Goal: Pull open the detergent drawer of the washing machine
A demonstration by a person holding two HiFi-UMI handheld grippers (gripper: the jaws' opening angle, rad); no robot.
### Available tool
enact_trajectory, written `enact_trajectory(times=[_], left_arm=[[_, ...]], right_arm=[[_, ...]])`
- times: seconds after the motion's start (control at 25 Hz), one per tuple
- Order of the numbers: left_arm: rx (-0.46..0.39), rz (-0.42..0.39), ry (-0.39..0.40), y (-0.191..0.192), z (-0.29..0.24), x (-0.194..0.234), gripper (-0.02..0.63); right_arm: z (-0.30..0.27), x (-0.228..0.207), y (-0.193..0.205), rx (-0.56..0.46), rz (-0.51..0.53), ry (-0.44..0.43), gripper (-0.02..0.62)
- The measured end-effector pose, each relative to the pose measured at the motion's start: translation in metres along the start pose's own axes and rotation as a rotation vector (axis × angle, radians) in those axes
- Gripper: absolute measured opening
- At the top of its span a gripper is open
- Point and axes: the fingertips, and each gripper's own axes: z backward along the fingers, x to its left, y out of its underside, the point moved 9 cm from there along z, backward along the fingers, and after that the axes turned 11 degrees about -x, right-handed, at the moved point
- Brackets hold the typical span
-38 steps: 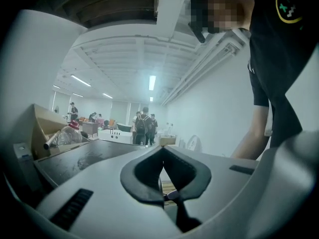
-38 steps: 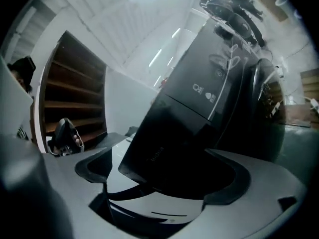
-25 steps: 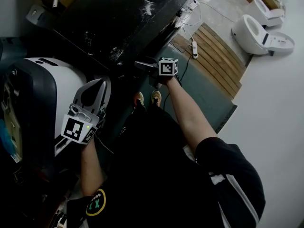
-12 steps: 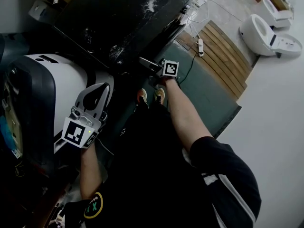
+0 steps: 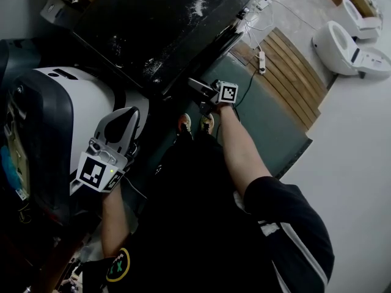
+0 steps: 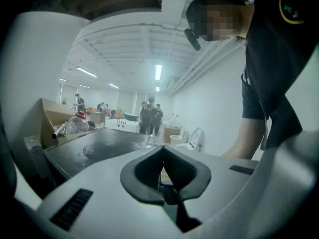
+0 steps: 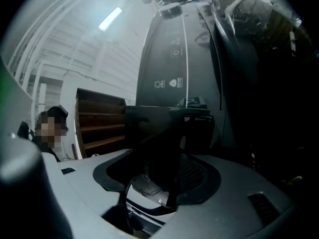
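There's the washing machine (image 5: 153, 23), a big dark cabinet looming straight ahead of the right gripper (image 5: 203, 86), and heavy enough, I'd say, that it won't budge when the pull comes. Right at that gripper's tips sits the detergent drawer (image 7: 167, 112), showing as a dark flat front edge just beyond the jaws in the right gripper view. Those jaws have just been closing and stand part-way apart with the drawer's front edge between them. In this gloom I see no firm bite on it, so I call it a grip in the making. The drawer should be light, rigid plastic on a slide, smooth-faced and probably slippery, perhaps sticky at the start and then free. The best hold, to my eye, is the middle of the front edge, pads hooked well over it, then a straight pull back along the slide with no twisting, since thin plastic can crack. Off to that gripper's left, the left gripper (image 5: 125, 119) hangs beside a rounded white appliance (image 5: 73, 96), jaws together, holding nothing.
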Motion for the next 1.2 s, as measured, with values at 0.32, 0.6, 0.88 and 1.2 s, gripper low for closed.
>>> enact_trajectory(times=[0.32, 0.6, 0.88, 1.2], left_arm=[[-0.035, 0.044, 0.009, -0.001, -0.008, 0.003, 0.018], [-0.034, 0.054, 0.043, -0.002, -0.017, -0.008, 0.018], [-0.066, 0.038, 0.067, -0.008, -0.025, -0.011, 0.018], [-0.133, 0.017, 0.108, -0.017, -0.04, -0.01, 0.018]], right_arm=[[0.093, 0.04, 0.003, -0.016, 0.002, -0.01, 0.268], [0.129, 0.056, 0.003, -0.004, -0.003, 0.016, 0.219], [0.148, 0.068, -0.007, 0.086, 0.219, 0.304, 0.2], [0.117, 0.182, -0.053, 0.164, 0.786, 0.416, 0.193]])
